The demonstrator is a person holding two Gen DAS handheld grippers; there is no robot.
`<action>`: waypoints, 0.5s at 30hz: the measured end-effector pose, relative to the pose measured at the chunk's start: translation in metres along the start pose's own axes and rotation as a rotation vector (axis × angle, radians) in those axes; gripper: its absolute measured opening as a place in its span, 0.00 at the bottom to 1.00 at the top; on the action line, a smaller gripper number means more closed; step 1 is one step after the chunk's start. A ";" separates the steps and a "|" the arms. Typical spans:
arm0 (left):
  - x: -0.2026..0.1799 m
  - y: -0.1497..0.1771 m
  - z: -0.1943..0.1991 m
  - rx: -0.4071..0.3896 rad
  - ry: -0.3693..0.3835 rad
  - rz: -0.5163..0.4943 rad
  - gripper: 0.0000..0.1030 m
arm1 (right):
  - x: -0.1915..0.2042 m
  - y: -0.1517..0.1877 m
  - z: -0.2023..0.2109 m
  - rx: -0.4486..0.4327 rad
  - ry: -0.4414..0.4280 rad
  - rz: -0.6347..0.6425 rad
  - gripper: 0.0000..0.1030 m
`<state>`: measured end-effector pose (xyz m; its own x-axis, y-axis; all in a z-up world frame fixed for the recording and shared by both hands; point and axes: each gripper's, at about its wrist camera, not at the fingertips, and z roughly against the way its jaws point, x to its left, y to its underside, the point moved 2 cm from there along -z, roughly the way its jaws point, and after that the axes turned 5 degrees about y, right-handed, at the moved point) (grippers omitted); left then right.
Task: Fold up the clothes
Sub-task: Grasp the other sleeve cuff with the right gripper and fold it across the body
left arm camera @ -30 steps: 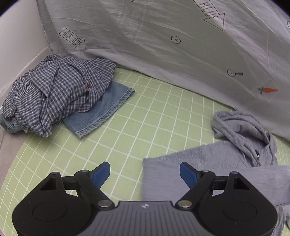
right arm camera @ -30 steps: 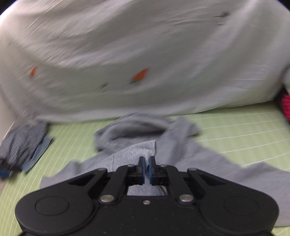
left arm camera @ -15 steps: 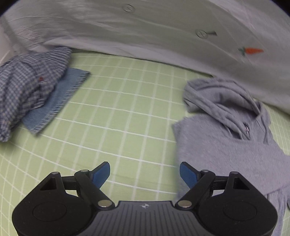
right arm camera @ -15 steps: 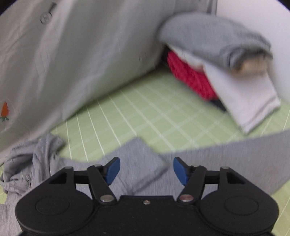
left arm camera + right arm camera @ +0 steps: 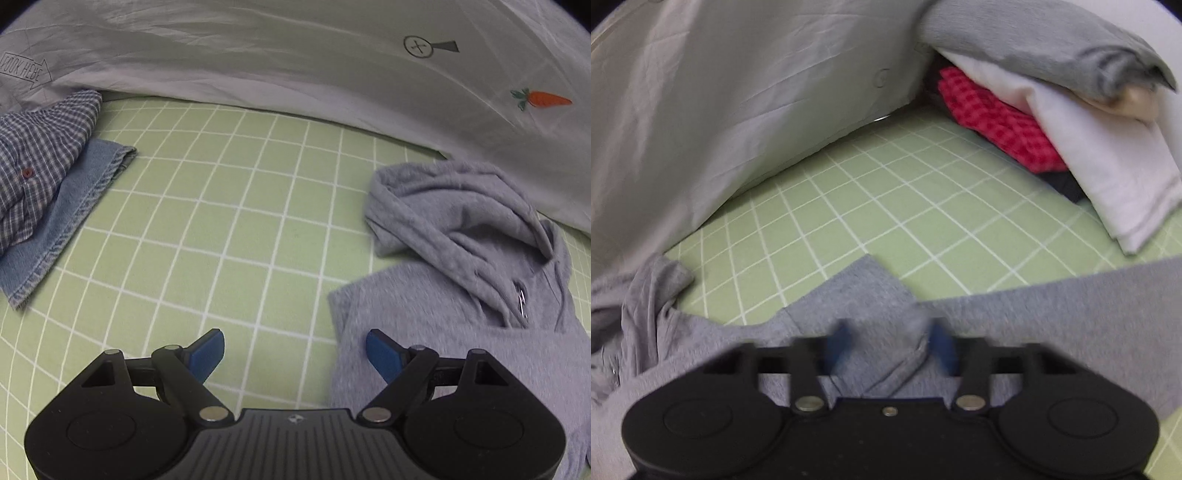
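A grey hoodie (image 5: 461,295) lies spread on the green grid mat (image 5: 240,221), its hood (image 5: 443,206) crumpled toward the back. My left gripper (image 5: 295,350) hangs open over the hoodie's left edge, one finger above the mat and the other above grey fabric, nothing between the pads. In the right wrist view my right gripper (image 5: 890,345) is blurred low over the hoodie (image 5: 1071,295). Its jaws are closing. A raised fold of grey fabric stands between the pads, which are still apart.
A blue checked shirt (image 5: 33,162) lies on folded denim (image 5: 62,221) at the left. A grey printed sheet (image 5: 258,55) drapes along the back. At the right stands a stack (image 5: 1108,166) of grey, white and red-checked folded clothes.
Both grippers came lower and closer to the hoodie. The right one swung from the hood to the right side, went from shut to wide open, and its pads now stand a little closer.
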<state>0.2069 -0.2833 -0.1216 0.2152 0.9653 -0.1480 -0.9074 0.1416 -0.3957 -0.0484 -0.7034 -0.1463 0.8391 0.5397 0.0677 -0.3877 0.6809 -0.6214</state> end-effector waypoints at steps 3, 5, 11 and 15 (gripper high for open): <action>0.003 -0.003 0.001 -0.013 -0.008 0.017 0.82 | -0.002 -0.014 0.023 -0.089 -0.035 0.005 0.07; 0.005 -0.003 0.002 -0.020 -0.016 0.019 0.82 | -0.009 -0.025 0.046 -0.180 -0.065 -0.015 0.07; 0.003 0.000 0.000 -0.017 0.003 0.011 0.82 | -0.062 -0.028 0.043 -0.179 0.158 -0.130 0.07; -0.011 0.003 -0.008 0.003 0.047 -0.025 0.80 | -0.074 -0.020 0.035 -0.130 0.120 -0.164 0.07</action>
<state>0.2049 -0.2949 -0.1280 0.2541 0.9502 -0.1803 -0.9028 0.1661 -0.3967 -0.1158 -0.7395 -0.1118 0.9294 0.3586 0.0875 -0.1962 0.6808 -0.7057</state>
